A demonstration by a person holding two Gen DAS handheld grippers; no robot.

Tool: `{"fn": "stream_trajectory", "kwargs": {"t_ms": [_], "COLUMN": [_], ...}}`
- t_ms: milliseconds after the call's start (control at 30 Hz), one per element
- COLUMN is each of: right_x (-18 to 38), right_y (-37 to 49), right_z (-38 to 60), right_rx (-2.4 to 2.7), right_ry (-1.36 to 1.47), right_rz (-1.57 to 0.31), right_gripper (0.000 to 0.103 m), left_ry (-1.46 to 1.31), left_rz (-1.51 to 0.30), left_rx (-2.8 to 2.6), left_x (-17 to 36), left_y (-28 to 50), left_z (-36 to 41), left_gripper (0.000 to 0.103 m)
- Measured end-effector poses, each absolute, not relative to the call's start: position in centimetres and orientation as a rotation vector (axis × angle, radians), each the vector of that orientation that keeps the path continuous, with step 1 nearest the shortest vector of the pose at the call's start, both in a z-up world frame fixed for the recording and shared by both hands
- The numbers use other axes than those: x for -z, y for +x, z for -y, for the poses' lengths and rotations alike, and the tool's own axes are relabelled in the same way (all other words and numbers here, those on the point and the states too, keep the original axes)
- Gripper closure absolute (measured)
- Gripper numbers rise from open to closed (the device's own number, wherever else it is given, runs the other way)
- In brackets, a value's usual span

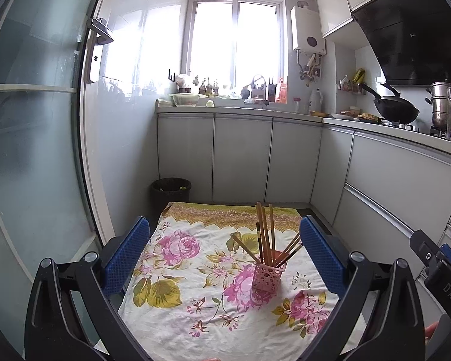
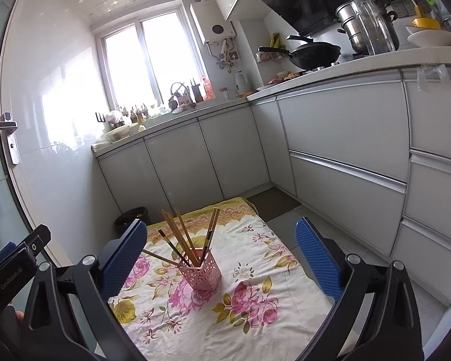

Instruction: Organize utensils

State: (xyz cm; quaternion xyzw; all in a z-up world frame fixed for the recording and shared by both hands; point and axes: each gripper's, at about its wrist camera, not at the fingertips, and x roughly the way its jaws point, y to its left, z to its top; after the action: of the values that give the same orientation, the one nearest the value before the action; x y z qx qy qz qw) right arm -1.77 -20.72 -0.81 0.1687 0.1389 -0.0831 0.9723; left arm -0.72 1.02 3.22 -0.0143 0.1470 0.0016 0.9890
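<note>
1. Left gripper [image 1: 224, 255]: blue pads [image 1: 126, 258] spread wide apart, nothing between them, not touching anything. It hangs above the near part of the floral cloth [image 1: 195, 310].
2. Right gripper [image 2: 221, 257]: same deal, blue pads [image 2: 317, 258] wide apart, empty, no contact w/ the holder or the sticks. In the left wrist view you can see its body poking in at the right edge [image 1: 436, 258].
3. Pink holder [image 1: 269, 275]: perforated plastic cup, standing upright on the cloth, sitting on a pink rose print, a bit right of centre in the left view. In the right wrist view it's [image 2: 200, 272] roughly mid-cloth, closer to the left pad than the right one.
4. Chopsticks [image 1: 266, 234]: bunch of wooden ones stuck in the holder, long axes mostly vertical-ish, tips up. They fan out: a few near upright, one leaning hard toward the left, a couple leaning right toward the left gripper's right pad. At least one dark stick in the mix. Exact count, can't tell.
5. Right view shows the same fan [image 2: 185, 237], one stick lying v. low and pointing at the left pad.
6. Cloth is on a low surface in a kitchen, grey cabinets [image 1: 240, 156] behind, black bin [image 1: 171, 191] past the far left corner, wok [image 2: 312, 54] up on the counter.
</note>
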Motion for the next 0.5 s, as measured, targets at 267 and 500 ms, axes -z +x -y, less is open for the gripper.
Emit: {"fn": "stream_trajectory", "kwargs": {"t_ms": [267, 500], "right_x": [0.8, 0.8], "right_y": [-1.6, -1.3], "right_z": [20.1, 20.2], "right_rx": [0.156, 0.169], "right_ry": [0.324, 0.32], "right_rz": [-0.29, -0.303], "right_gripper": [0.007, 0.007], "left_ry": [-0.005, 0.012], "left_rz": [-0.305, -0.302], "left_rx": [0.006, 0.017], "left_x": [-3.1, -3.1], "left_y": [-0.9, -1.1], "left_z": [-0.4, 0.1], "left_gripper": [0.007, 0.007]}}
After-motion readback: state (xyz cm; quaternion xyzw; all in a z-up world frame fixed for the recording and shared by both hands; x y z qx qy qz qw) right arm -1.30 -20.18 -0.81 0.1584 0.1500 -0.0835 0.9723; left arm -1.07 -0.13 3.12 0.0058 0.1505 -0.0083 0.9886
